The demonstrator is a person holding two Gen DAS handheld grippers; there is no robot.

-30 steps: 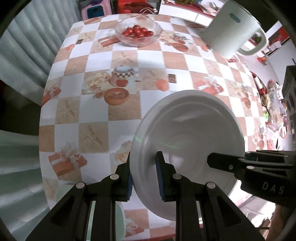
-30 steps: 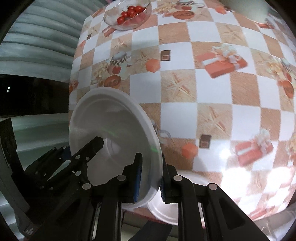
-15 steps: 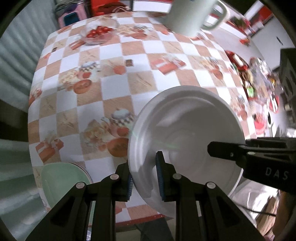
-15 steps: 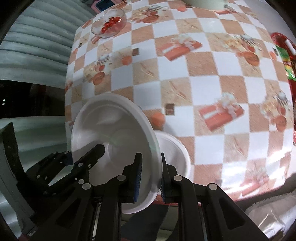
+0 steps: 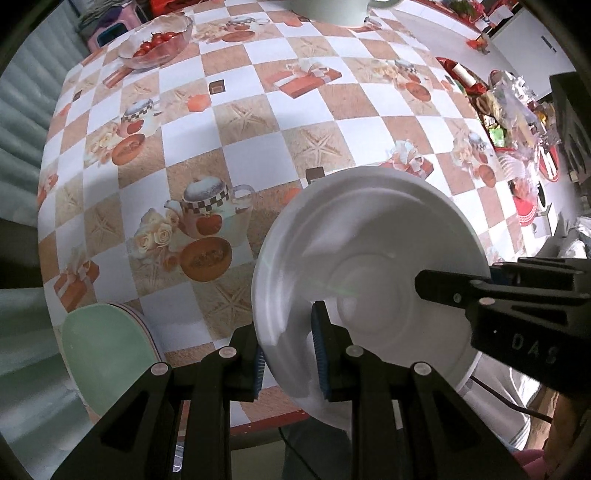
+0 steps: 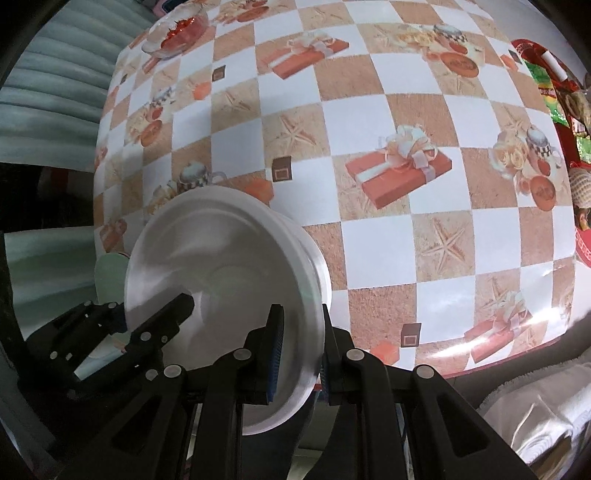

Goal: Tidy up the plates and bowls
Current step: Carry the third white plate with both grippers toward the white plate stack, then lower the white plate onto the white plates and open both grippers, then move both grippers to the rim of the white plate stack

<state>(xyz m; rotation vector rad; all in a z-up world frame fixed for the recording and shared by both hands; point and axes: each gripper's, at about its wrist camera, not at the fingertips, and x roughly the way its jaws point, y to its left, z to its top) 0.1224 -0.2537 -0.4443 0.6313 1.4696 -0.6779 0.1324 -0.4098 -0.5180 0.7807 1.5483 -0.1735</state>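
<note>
White bowl (image 5: pixel 369 258) fills lower right of my left-wrist view, held above checkered tablecloth (image 5: pixel 314 110), nothing inside it. My left gripper (image 5: pixel 290 354) clamped on its near rim; my right gripper (image 6: pixel 299 354) clamped on opposite rim. Green plate (image 5: pixel 103 354) lies at lower left table edge, bare. Glass bowl (image 5: pixel 155 44), upper left, holds red tomatoes (image 5: pixel 155 40). White jug (image 5: pixel 332 11) at top edge.
</note>
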